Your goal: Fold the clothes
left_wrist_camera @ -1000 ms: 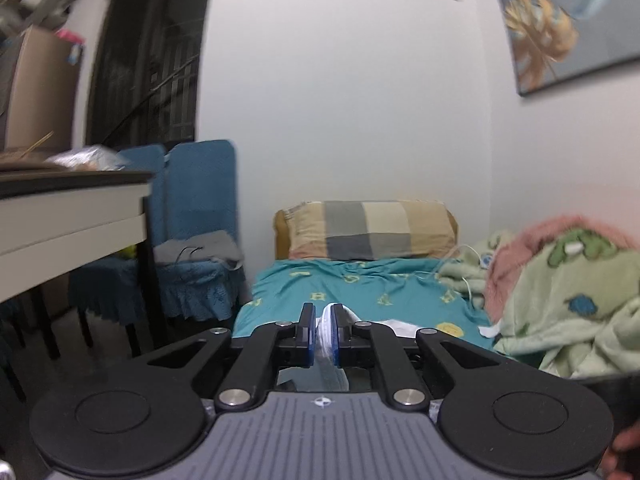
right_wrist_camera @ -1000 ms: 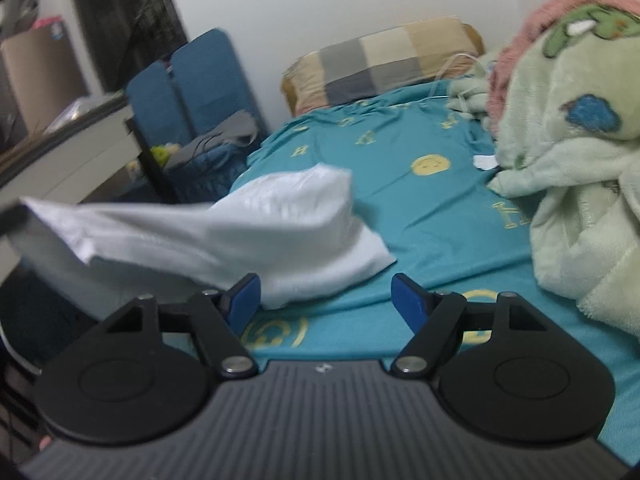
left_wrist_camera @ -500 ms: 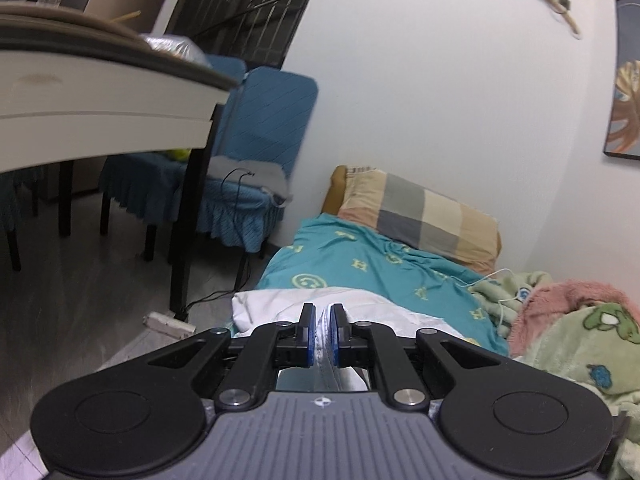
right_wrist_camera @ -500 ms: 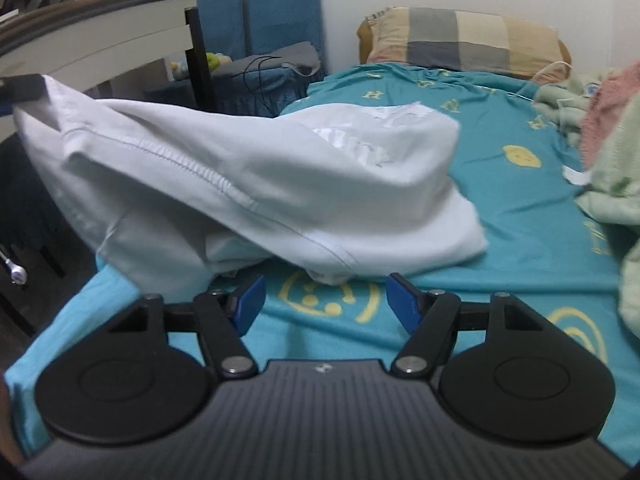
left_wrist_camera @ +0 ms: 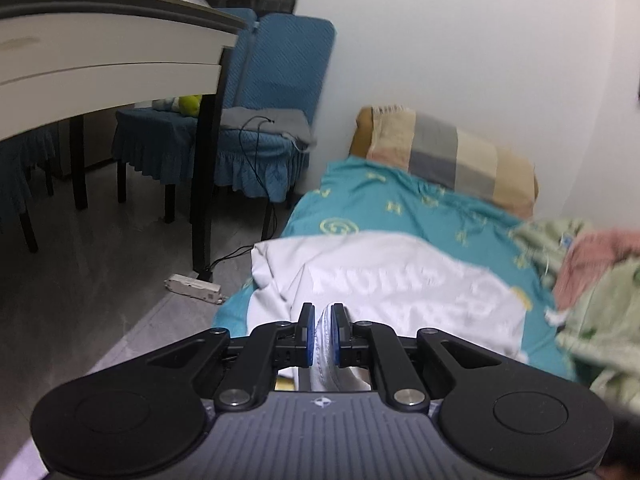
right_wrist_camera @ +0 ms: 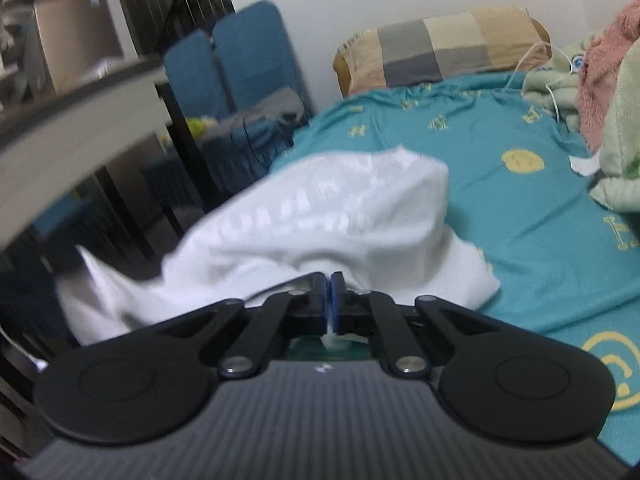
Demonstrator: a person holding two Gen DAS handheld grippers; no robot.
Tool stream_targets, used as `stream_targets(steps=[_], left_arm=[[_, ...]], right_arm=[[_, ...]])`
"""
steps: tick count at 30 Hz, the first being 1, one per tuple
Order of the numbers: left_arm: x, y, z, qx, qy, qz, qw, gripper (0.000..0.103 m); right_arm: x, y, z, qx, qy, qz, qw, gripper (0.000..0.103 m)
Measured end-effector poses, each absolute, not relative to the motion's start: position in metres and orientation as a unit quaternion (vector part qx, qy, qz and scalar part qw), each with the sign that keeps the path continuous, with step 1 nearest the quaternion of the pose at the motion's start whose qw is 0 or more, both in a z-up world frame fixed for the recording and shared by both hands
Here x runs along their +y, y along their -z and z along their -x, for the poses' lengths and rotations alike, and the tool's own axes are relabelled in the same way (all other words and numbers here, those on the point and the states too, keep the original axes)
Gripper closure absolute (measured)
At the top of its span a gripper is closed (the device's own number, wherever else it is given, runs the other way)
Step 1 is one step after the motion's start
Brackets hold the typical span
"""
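Note:
A white T-shirt (left_wrist_camera: 396,280) with faint printed lettering lies spread over the near end of a teal bed sheet (left_wrist_camera: 420,208). My left gripper (left_wrist_camera: 323,320) is shut on a hem of that shirt, the cloth pinched between its blue pads. In the right wrist view the same white T-shirt (right_wrist_camera: 320,216) bulges up in a loose hump, one end hanging off the bed's left side. My right gripper (right_wrist_camera: 330,292) is shut on another edge of it, a bit of white cloth showing below the pads.
A checked pillow (left_wrist_camera: 452,156) lies at the bed's head. Green and pink blankets (right_wrist_camera: 612,96) are heaped on the right. A white desk (left_wrist_camera: 100,60) and blue chairs (left_wrist_camera: 256,120) stand left of the bed, with a power strip (left_wrist_camera: 194,288) on the floor.
The right gripper, open a moment ago, has shut on the shirt's edge. The left gripper stays shut on the shirt and has tipped downward, so more of the shirt lies over the bed.

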State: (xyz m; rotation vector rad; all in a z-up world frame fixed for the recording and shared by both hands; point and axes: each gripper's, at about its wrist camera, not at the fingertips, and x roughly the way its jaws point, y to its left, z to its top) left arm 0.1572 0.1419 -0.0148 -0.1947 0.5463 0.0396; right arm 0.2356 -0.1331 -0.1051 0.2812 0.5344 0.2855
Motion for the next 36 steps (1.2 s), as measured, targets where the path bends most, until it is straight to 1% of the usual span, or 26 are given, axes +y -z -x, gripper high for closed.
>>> stream_targets(steps=[2, 3, 5, 7, 9, 12, 14, 22, 26, 27, 29, 32, 36], left_arm=[[0.138, 0.017, -0.158, 0.279, -0.019, 0.078, 0.957, 0.092], [0.136, 0.019, -0.158, 0.284, -0.019, 0.07, 0.956, 0.086], [0.131, 0.02, -0.156, 0.291, -0.017, 0.051, 0.955, 0.078], [0.123, 0.017, -0.146, 0.288, -0.007, 0.025, 0.957, 0.073], [0.109, 0.013, -0.132, 0.274, 0.009, -0.015, 0.962, 0.06], [0.087, 0.009, -0.115, 0.254, 0.036, -0.076, 0.964, 0.05], [0.069, 0.015, -0.116, 0.254, 0.062, -0.119, 0.958, 0.046], [0.028, 0.065, -0.162, 0.277, 0.101, -0.285, 0.912, 0.045], [0.011, 0.09, -0.187, 0.283, 0.118, -0.36, 0.881, 0.05], [0.007, 0.096, -0.193, 0.285, 0.122, -0.379, 0.872, 0.056], [0.007, 0.101, -0.199, 0.297, 0.131, -0.387, 0.863, 0.061], [0.01, 0.102, -0.198, 0.306, 0.147, -0.398, 0.852, 0.062], [0.018, 0.089, -0.187, 0.298, 0.177, -0.392, 0.852, 0.061]], right_arm=[[-0.138, 0.093, -0.233, 0.248, -0.149, -0.155, 0.944, 0.1], [-0.141, 0.087, -0.231, 0.242, -0.155, -0.163, 0.944, 0.1], [-0.145, 0.078, -0.227, 0.234, -0.16, -0.17, 0.944, 0.1], [-0.148, 0.075, -0.225, 0.233, -0.16, -0.17, 0.944, 0.1], [-0.152, 0.076, -0.224, 0.241, -0.157, -0.179, 0.941, 0.1], [-0.16, 0.081, -0.223, 0.254, -0.151, -0.202, 0.934, 0.1], [-0.163, 0.083, -0.222, 0.261, -0.145, -0.209, 0.931, 0.1], [-0.171, 0.095, -0.226, 0.282, -0.136, -0.234, 0.92, 0.098], [-0.169, 0.101, -0.23, 0.29, -0.141, -0.234, 0.917, 0.097], [-0.168, 0.102, -0.232, 0.291, -0.144, -0.232, 0.917, 0.097], [-0.165, 0.103, -0.235, 0.291, -0.148, -0.228, 0.917, 0.097], [-0.161, 0.105, -0.239, 0.291, -0.152, -0.224, 0.918, 0.097], [-0.158, 0.11, -0.242, 0.297, -0.152, -0.218, 0.917, 0.097]])
